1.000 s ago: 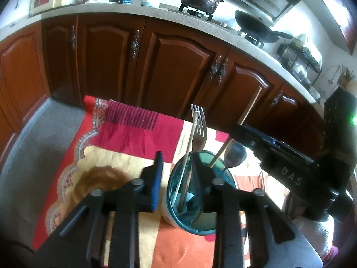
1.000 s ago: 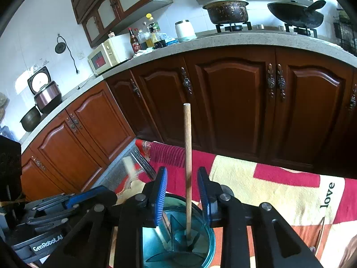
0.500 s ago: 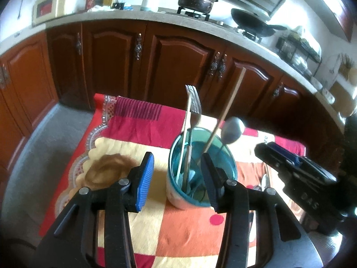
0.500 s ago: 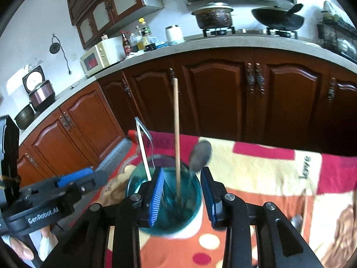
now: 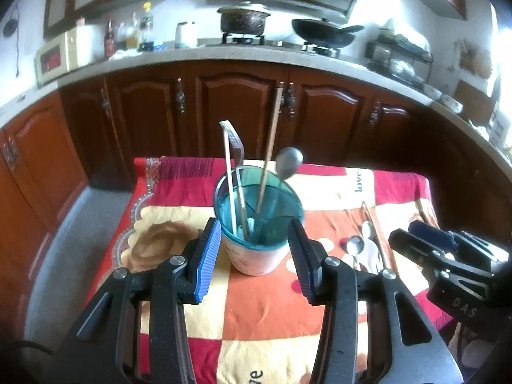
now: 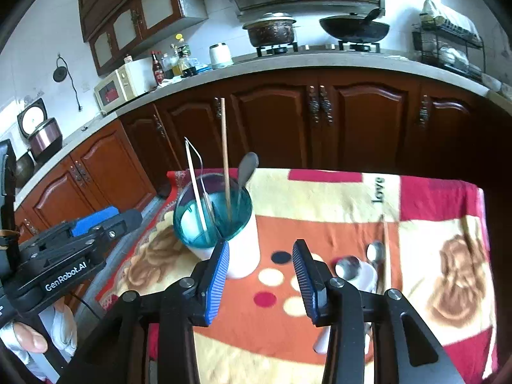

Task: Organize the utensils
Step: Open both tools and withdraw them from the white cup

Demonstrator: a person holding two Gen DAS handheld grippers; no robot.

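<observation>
A white utensil holder with a teal rim stands on the patterned cloth, just beyond my left gripper, whose open pads flank it without touching. In it stand two forks, a wooden chopstick and a grey spoon. My right gripper hangs right of the holder; its jaws are opening with nothing between them. Loose metal spoons and a chopstick lie on the cloth to its right.
The cloth-covered table ends at its far edge before dark wooden cabinets. A white ceramic spoon lies among the loose utensils. The left gripper and a gloved hand fill the right view's lower left.
Both grippers have drawn back from the holder. The right let go of the chopstick, which now stands free in the holder. The left jaws have widened.
</observation>
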